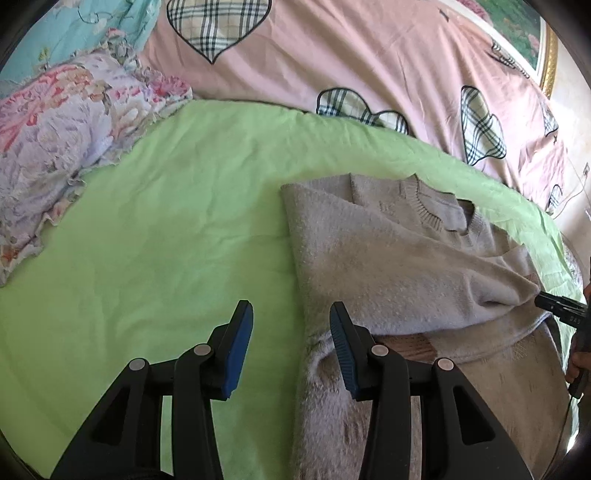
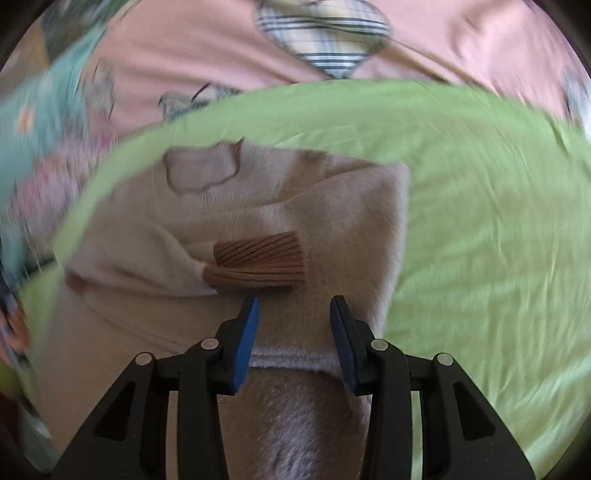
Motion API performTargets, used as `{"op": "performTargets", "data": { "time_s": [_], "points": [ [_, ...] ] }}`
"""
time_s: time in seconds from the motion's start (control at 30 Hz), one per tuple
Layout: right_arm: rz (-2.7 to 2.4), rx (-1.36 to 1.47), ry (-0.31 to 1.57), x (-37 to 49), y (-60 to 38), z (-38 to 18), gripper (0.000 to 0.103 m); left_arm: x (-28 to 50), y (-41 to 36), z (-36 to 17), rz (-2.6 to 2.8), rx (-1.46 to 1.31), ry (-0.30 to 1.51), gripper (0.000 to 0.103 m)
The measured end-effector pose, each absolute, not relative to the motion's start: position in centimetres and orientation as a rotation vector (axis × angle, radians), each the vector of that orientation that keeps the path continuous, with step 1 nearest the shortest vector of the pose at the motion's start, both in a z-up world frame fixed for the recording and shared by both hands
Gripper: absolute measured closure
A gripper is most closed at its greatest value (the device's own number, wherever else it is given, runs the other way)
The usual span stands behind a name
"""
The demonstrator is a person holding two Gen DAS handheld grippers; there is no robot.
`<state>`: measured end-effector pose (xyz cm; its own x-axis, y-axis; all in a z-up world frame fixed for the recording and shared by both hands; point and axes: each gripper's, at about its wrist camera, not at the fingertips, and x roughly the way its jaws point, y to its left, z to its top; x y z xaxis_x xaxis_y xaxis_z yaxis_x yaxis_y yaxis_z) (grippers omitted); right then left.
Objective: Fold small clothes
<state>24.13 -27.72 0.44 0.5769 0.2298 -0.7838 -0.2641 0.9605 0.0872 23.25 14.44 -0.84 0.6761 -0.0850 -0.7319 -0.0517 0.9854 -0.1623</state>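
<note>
A fuzzy grey-beige sweater (image 1: 388, 258) lies on the green sheet (image 1: 166, 221), neckline away from me, with one side folded over its body. In the right wrist view the sweater (image 2: 332, 221) has a sleeve laid across it, ending in a brown ribbed cuff (image 2: 258, 262). My left gripper (image 1: 291, 314) is open and straddles the sweater's left edge, with nothing pinched. Just below the cuff, over the sweater's lower part, my right gripper (image 2: 294, 306) stands open with only cloth beneath it. That right gripper (image 1: 554, 306) also shows at the sweater's right fold, held by a hand (image 1: 576, 358).
A frilled floral pillow (image 1: 55, 147) lies at the left on the sheet. A pink quilt with plaid hearts (image 1: 332, 55) is bunched along the far side, with teal cloth (image 1: 92, 26) beside it. A gold picture frame (image 1: 550, 55) is at the far right. The right wrist view is blurred.
</note>
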Motion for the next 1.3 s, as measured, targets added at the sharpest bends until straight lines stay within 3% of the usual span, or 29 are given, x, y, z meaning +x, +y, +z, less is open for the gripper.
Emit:
{"op": "performTargets", "data": {
  "time_s": [0.3, 0.53, 0.57, 0.6, 0.8, 1.0, 1.1, 1.17, 1.2, 1.23, 1.27, 1.3],
  "points": [
    [0.342, 0.162, 0.926, 31.0, -27.5, 0.1, 0.062, 26.9, 14.0, -2.2, -0.054, -0.255, 0.879, 0.055],
    [0.372, 0.272, 1.006, 30.7, -27.7, -1.4, 0.062, 29.5, 13.4, -3.2, -0.062, -0.266, 0.915, 0.054],
    [0.39, 0.281, 1.016, 30.8, -27.6, -1.6, 0.072, 29.7, 13.3, -3.4, -0.059, -0.27, 0.919, 0.054],
    [0.408, 0.3, 1.025, 30.7, -27.7, -1.7, 0.097, 29.8, 13.2, -3.4, -0.056, -0.273, 0.921, 0.054],
    [0.52, 0.582, 0.859, 26.5, -31.5, 3.4, 0.096, 29.9, 13.2, -3.5, -0.065, -0.285, 0.919, 0.052],
    [0.4, 0.514, 1.033, 25.2, -32.5, 0.0, 0.096, 30.5, 12.1, -3.8, -0.092, -0.279, 0.924, 0.051],
    [0.401, 0.511, 1.033, 24.5, -32.2, -0.7, 0.096, 31.3, 11.9, -3.9, -0.099, -0.278, 0.934, 0.051],
    [0.407, 0.523, 1.007, 24.3, -32.2, -0.6, 0.096, 32.1, 12.0, -4.1, -0.117, -0.298, 0.941, 0.055],
    [0.406, 0.52, 1.001, 24.3, -32.2, -0.5, 0.096, 32.5, 12.2, -4.3, -0.122, -0.314, 0.944, 0.063],
    [0.407, 0.516, 0.992, 24.2, -32.1, -0.2, 0.096, 32.9, 12.6, -4.4, -0.126, -0.334, 0.942, 0.088],
    [0.415, 0.511, 0.98, 24.1, -31.9, 0.2, 0.096, 33.0, 12.9, -4.4, -0.126, -0.351, 0.935, 0.096],
    [0.424, 0.502, 0.966, 24.1, -31.7, 0.6, 0.096, 32.8, 13.2, -4.0, -0.106, -0.353, 0.911, 0.096]
  ]
}}
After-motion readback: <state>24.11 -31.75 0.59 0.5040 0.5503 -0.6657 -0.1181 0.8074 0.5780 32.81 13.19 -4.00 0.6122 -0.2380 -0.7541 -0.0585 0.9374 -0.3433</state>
